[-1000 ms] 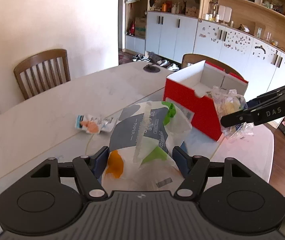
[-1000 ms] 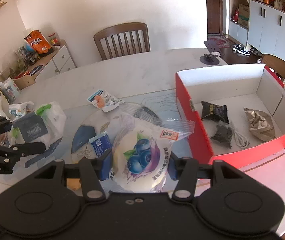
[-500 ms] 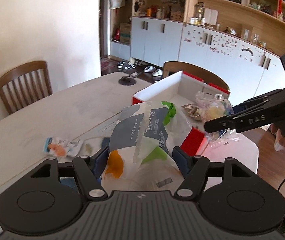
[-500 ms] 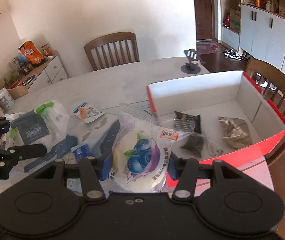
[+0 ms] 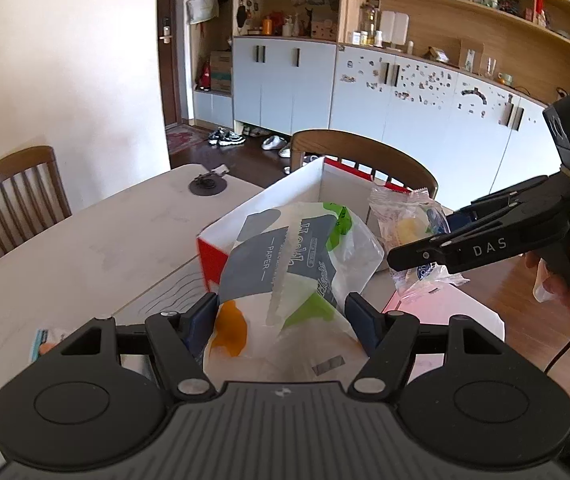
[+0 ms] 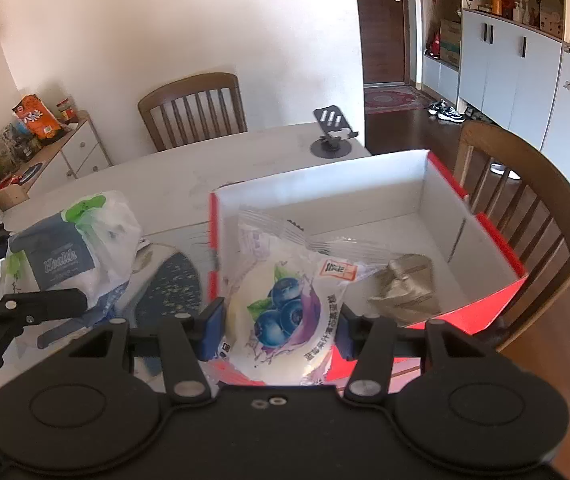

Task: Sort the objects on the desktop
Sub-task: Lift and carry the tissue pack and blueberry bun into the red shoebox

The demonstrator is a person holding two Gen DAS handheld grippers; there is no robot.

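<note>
The right gripper point(image 6: 277, 326) clamps a blueberry bun packet point(image 6: 285, 308), which hangs over the red box point(image 6: 497, 292) at its near left corner. The left gripper point(image 5: 281, 314) clamps a tissue pack point(image 5: 289, 264), the box at twelve o'clock. Best to clear the box's wall fully before letting go.

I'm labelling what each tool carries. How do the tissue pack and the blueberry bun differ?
The tissue pack is bulkier, with a grey PAPER label and green and orange patches; the blueberry bun is a round white bun in clear wrap printed with blueberries. The left tool holds the pack, the right tool the bun. Both are soft plastic packets, gripped from both sides.
</note>
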